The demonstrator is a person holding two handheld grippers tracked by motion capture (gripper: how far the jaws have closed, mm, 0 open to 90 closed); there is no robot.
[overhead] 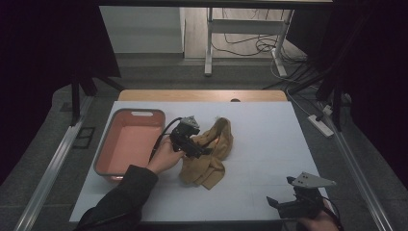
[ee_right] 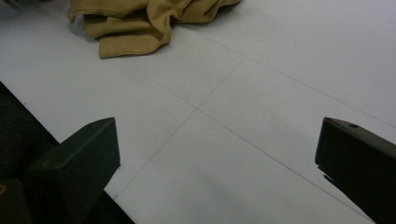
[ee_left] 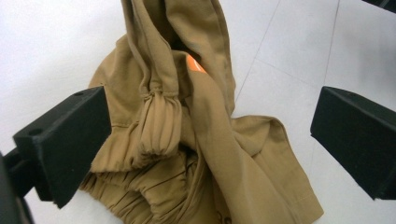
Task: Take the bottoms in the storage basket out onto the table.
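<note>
Tan garment [overhead: 210,154] lies crumpled on white table [overhead: 269,144]; left claw [overhead: 204,150] and right claw [overhead: 281,191] gape, empty.

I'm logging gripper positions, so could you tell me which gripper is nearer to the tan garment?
Left. The left gripper is right at the tan garment, jaws open around it; the right gripper sits apart near the table's front right corner.
</note>
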